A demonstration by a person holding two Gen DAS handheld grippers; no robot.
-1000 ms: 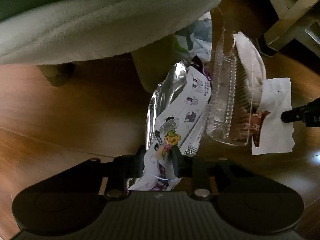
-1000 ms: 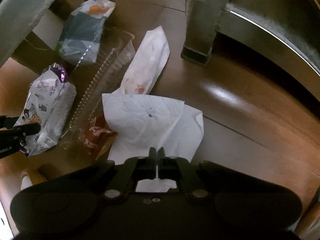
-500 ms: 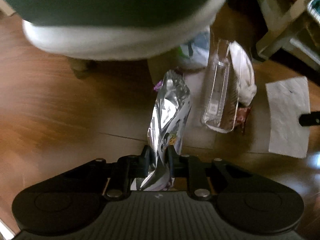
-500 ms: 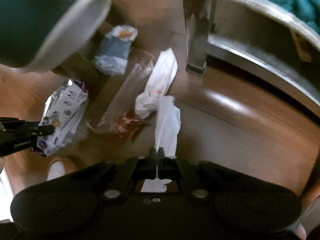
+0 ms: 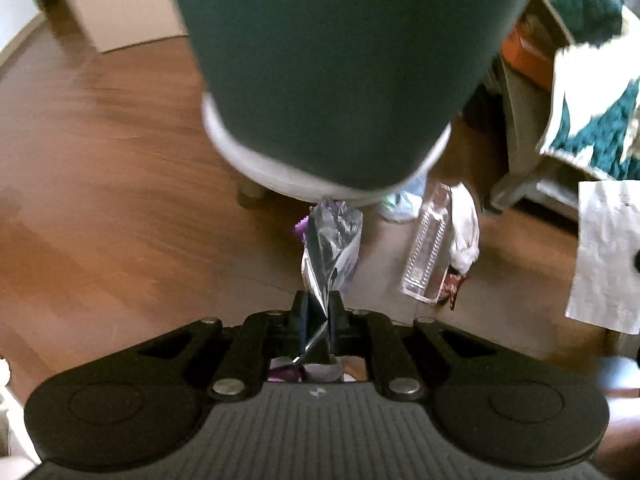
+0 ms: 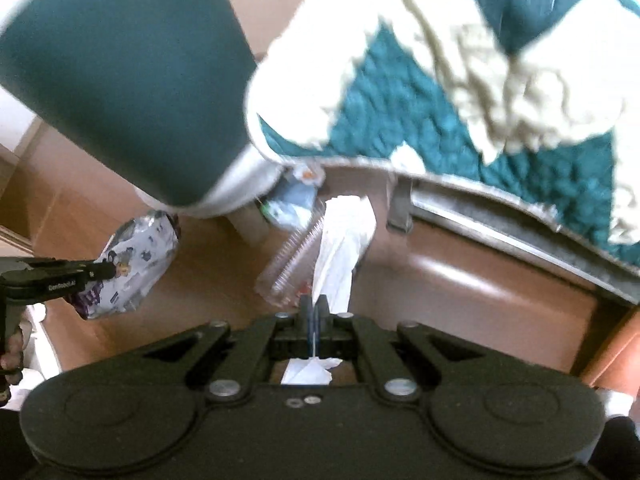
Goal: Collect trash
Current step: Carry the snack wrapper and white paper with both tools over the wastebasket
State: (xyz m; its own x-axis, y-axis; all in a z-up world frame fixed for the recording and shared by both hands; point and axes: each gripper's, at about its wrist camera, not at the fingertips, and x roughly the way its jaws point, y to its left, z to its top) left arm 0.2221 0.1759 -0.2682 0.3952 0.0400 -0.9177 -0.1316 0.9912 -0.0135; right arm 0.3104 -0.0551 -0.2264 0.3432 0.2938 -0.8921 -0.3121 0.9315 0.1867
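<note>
My left gripper (image 5: 318, 306) is shut on a silver snack bag (image 5: 330, 246) with purple print and holds it well above the wooden floor; the bag also shows in the right wrist view (image 6: 132, 264), pinched by the left gripper (image 6: 110, 269). My right gripper (image 6: 315, 307) is shut on a white paper napkin (image 6: 340, 252), which hangs in the air and shows at the right edge of the left wrist view (image 5: 606, 252). A clear plastic clamshell (image 5: 428, 258), a white wrapper (image 5: 464, 232) and a bluish bag (image 6: 290, 204) lie on the floor below.
A dark green seat with a pale rim (image 5: 340, 72) hangs over the trash, on short legs (image 5: 250, 192). A teal and cream blanket (image 6: 460, 92) drapes over a metal-framed piece of furniture (image 6: 500, 236) on the right. A small red wrapper (image 5: 452, 286) lies by the clamshell.
Both grippers have risen from the floor, lifting the snack bag and the napkin. The floor trash now looks smaller and farther away, and the seat and blanket fill the upper views.
</note>
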